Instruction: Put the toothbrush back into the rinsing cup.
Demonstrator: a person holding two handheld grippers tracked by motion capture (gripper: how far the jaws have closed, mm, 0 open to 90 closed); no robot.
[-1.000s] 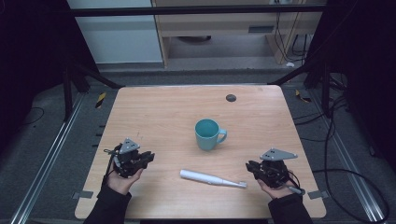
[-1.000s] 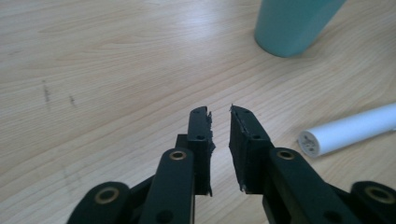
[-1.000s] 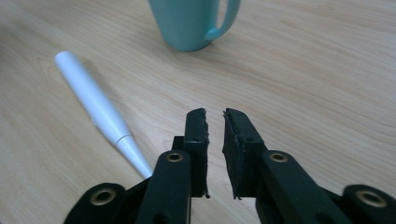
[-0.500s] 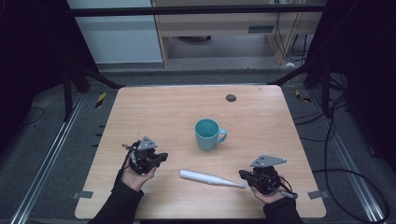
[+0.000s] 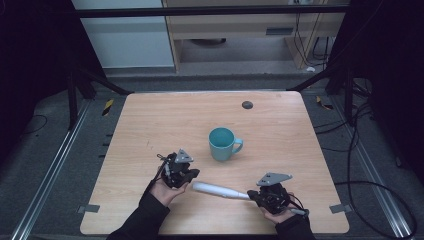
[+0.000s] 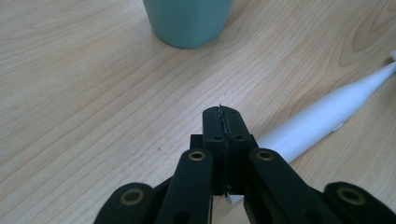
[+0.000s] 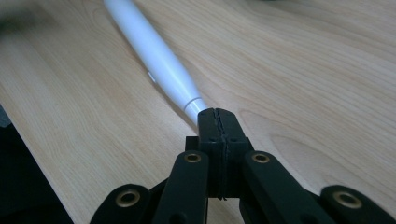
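Between shut claws, smooth tapered toothbrush (image 5: 218,190)

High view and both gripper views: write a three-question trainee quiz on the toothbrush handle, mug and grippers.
1. True or false: the teal mug lies on its side.
2. Which end of the white toothbrush handle is nearest the right gripper: A thick, B thin?
3. How do the jaws of the left gripper stand in its own view?

Key
1. False; it stands upright.
2. B, the thin end.
3. Pressed together, beside the handle's thick end.
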